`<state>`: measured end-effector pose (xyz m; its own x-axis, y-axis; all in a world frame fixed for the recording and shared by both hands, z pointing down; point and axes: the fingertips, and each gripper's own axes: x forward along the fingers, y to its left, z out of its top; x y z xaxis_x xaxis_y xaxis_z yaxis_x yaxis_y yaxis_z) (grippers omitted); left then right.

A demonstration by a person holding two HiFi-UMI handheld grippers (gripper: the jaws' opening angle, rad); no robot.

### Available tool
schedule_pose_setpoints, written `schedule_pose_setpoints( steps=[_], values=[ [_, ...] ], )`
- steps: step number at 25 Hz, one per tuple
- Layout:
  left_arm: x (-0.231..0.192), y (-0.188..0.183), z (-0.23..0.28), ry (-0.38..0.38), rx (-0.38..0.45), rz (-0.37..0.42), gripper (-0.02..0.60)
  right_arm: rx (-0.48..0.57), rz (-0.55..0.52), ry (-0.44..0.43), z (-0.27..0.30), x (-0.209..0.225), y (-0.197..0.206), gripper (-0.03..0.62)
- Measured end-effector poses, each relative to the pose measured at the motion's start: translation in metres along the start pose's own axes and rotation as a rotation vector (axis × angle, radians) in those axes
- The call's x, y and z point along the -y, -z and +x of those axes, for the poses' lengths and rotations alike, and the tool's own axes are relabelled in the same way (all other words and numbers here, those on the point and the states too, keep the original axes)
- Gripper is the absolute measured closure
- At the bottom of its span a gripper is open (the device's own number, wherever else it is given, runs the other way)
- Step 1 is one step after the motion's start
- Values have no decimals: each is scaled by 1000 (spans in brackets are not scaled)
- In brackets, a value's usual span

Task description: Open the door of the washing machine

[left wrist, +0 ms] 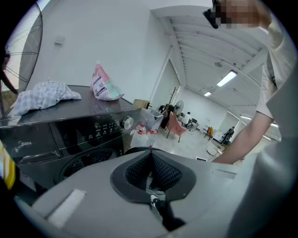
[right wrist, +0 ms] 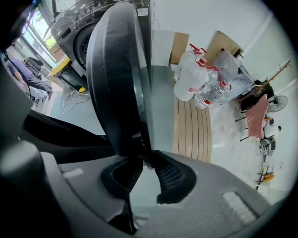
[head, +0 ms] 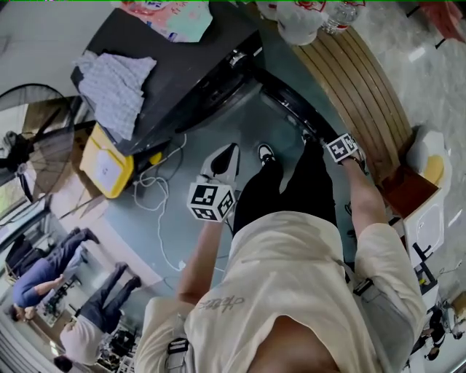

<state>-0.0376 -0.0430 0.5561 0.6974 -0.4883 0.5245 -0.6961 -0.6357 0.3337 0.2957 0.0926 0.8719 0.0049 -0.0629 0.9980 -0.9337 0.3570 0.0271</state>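
The dark washing machine (head: 182,65) stands at the top of the head view, and its round door (head: 291,102) is swung out from the front. My right gripper (head: 320,138) points down and is shut on the door's edge. In the right gripper view the black door (right wrist: 121,79) fills the left half, with its rim pinched between the right gripper's (right wrist: 146,160) pads. My left gripper (head: 222,164) hovers in front of the machine, apart from it. In the left gripper view that gripper (left wrist: 151,155) is shut with nothing in it, facing the control panel (left wrist: 93,130) and the drum opening (left wrist: 84,165).
A checked cloth (head: 113,84) and a packet (head: 171,18) lie on the machine. A yellow box (head: 109,164) and a white cable (head: 156,189) sit at its left side, a fan (head: 29,138) further left. A wooden platform (head: 357,80) with water bottles (head: 313,22) lies to the right. People stand at lower left.
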Motion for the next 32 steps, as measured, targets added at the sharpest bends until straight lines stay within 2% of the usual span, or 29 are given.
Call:
schedule_pose_setpoints(
  steps=[3,7,13,17,22,28,32],
  values=[
    [2,-8,14,-36,5,-10,565,-24,-24,-1,-2,22,1,513],
    [13,-20,41,-83,18,-49,565,39,-130,-39,1,43,-14,513],
    [60,-55,101,-74,82,-84,565,86,-322,-107,0,75,-25,514],
    [76,-71,130,-94,100,-94,565,126,-383,-135,-1,98,-37,513],
    [81,-87,142,-139,109,-87,565,155,-440,-134,-1,136,-54,514],
    [69,-91,140,-227,106,-112,565,178,-543,-131,1,177,-77,514],
    [73,-93,141,-257,109,-123,565,188,-605,-124,2,202,-98,513]
  ],
)
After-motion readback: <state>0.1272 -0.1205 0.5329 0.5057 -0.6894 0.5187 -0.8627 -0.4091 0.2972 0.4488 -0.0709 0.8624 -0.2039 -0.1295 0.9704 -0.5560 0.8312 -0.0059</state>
